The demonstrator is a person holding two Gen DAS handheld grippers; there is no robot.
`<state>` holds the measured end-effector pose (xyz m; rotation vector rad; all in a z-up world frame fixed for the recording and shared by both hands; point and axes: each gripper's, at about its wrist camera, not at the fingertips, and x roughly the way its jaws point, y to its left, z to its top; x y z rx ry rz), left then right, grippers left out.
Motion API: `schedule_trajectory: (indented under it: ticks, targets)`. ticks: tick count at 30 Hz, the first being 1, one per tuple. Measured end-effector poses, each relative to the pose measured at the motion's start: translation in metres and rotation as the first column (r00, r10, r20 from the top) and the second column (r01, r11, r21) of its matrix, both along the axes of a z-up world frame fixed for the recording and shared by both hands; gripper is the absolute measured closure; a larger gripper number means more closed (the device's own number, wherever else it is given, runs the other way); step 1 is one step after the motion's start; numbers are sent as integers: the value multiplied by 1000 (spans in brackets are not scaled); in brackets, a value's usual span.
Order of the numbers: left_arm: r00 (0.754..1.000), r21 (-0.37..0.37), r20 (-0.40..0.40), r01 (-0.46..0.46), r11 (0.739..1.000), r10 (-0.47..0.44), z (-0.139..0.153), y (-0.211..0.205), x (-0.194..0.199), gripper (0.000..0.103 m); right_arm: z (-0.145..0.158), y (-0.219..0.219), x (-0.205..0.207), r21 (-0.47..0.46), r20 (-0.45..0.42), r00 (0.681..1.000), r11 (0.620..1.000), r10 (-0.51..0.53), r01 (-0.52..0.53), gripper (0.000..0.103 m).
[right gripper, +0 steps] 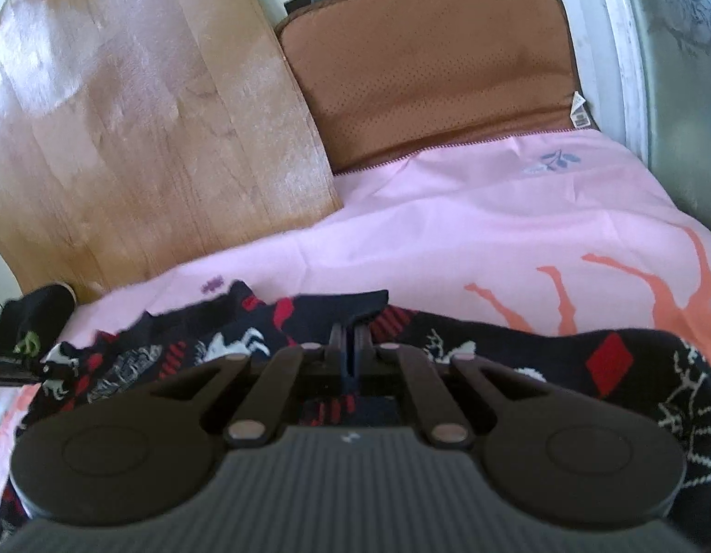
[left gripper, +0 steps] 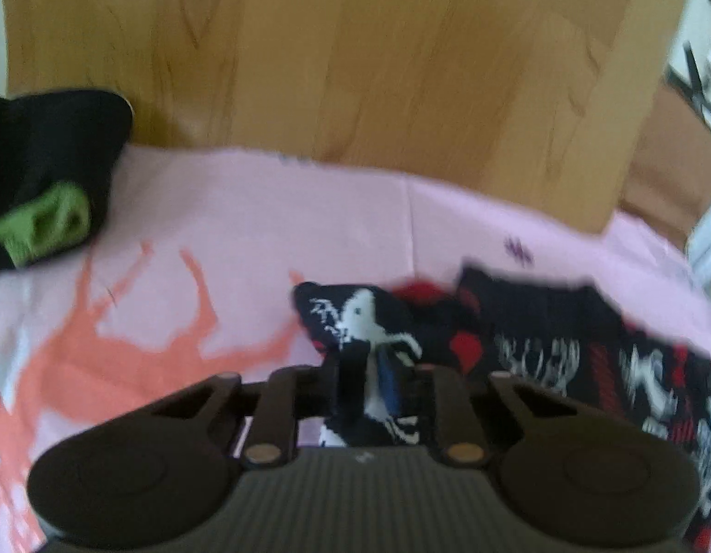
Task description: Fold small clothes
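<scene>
Item: patterned black sock (left gripper: 369, 322), lower centre, both ends pinched, left hand-held gripper (left gripper: 376, 368) and right hand-held gripper (right gripper: 351, 350) each clamped on it. Step, I judged: starting the fold; next, carry one end over the other above the pink sheet (left gripper: 245, 212).

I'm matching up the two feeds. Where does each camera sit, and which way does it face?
Left wrist: on the left tool, looking down along its fingers, shut on a bunched end of the patterned garment on the pink cloth.
Right wrist: on the right tool, facing the same garment, shut on its dark edge.
Shared: garment, pink cloth, wooden board, black-and-green item.
</scene>
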<state>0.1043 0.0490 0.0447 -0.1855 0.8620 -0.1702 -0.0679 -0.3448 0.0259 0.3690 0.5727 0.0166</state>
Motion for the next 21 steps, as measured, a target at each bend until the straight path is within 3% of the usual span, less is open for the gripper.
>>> schedule_trajectory:
  ticks: [2,4,6,7,8,10,11,17,21]
  targets:
    - [997,-27,45,-64,998,65,13,14,8,89,4,8,0,2,29,1000,1000,5,-5,98]
    - [998,-54,18,-61,997,62,13,17,16,89,4,14,1,4,30,999,1000,11,-11,98]
    - [999,40,-21,-40,998,40,-2,4,21,88,-10,19,10,-50,-29,1000,999,-8,7,97]
    - [998,93,-38,-38,995,42,-11,-1,22,78,-20,18,17,-51,-75,997,999,-16,12,97]
    - [998,132,-37,-42,990,47,-18,-5,20,64,-26,13,16,-21,-58,998,999,-25,24,97]
    - [997,181,17,-80,980,78,-17,-2,9,44,-20,5,11,19,-71,997,999,-29,31,91]
    - [996,174,23,-92,980,90,-16,4,6,43,-14,-1,4,32,-52,998,998,-43,44,89]
    - [973,-32,68,-221,975,223,16,57,-23,45,20,-55,-72,71,60,979,979,-193,189,88]
    - [988,-122,94,-108,987,120,26,36,-43,45,15,-84,-126,111,8,957,951,-292,289,85]
